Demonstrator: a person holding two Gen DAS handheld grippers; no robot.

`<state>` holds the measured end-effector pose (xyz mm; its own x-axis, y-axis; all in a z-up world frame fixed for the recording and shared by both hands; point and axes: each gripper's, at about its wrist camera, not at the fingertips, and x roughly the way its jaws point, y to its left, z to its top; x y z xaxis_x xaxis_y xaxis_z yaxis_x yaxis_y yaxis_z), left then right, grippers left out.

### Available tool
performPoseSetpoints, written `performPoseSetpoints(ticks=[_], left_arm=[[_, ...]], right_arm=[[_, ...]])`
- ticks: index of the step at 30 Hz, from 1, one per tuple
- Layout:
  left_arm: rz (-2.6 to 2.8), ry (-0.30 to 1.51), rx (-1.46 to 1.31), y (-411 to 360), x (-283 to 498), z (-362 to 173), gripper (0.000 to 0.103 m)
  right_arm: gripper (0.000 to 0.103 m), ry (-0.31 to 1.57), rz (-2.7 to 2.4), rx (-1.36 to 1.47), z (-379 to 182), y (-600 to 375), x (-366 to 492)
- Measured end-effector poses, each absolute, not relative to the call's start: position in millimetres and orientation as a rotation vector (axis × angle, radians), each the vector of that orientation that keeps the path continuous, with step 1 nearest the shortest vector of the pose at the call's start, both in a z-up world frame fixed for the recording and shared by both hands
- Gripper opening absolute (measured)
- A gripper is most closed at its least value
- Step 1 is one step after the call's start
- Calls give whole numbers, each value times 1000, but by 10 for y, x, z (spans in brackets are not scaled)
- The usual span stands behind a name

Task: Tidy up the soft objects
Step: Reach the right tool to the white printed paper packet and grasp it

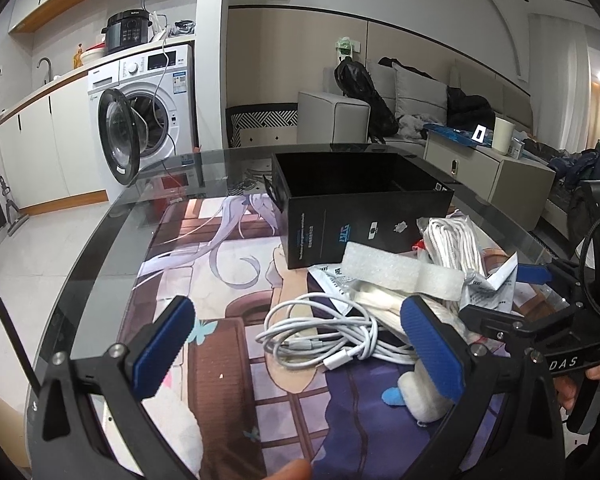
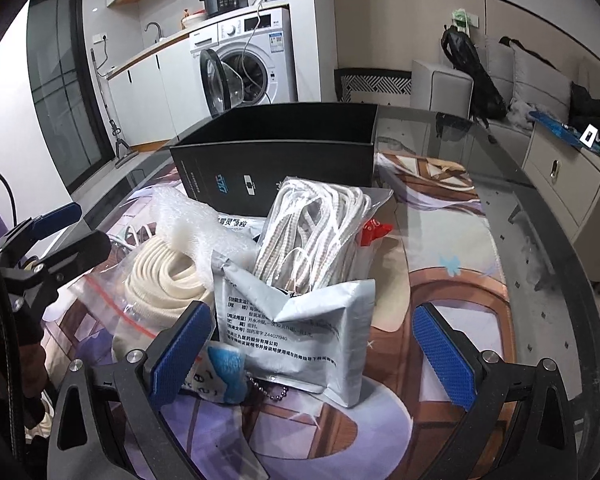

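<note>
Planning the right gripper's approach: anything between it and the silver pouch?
Nothing visible. The right gripper is open, and the silver pouch lies directly between its blue pads, with a blue-and-white plush beside the left pad.

Glass table [image 1: 100, 236] in foreground, printed mat [image 1: 228, 280] beneath glass. Washer [image 1: 148, 108] against left wall, door open; cooker [image 1: 128, 32] on top. White cabinets [image 1: 40, 148] with counter and faucet [image 1: 44, 66] left of washer. Grey sofa [image 1: 416, 96] right, dark bag [image 1: 360, 88] leaning on it. Pale tiled floor [image 1: 40, 240].
</note>
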<state>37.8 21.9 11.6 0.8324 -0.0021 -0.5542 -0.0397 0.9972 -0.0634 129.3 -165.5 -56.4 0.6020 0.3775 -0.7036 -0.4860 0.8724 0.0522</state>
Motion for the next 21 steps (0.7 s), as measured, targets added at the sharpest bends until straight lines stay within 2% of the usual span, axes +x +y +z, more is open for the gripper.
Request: performPoseSetpoints(ticks=[10,16,21], left_arm=[[18,600,-73,219,400,72,103],[19,603,-74,222,386,68,103],[20,601,-72,219,379,65,103]], right_arm=[[102,824,509,-142,-628,-1614,1421],[79,830,558,-112,-621,-1657,1357],[68,819,574,-89,-633,-1734,1253]])
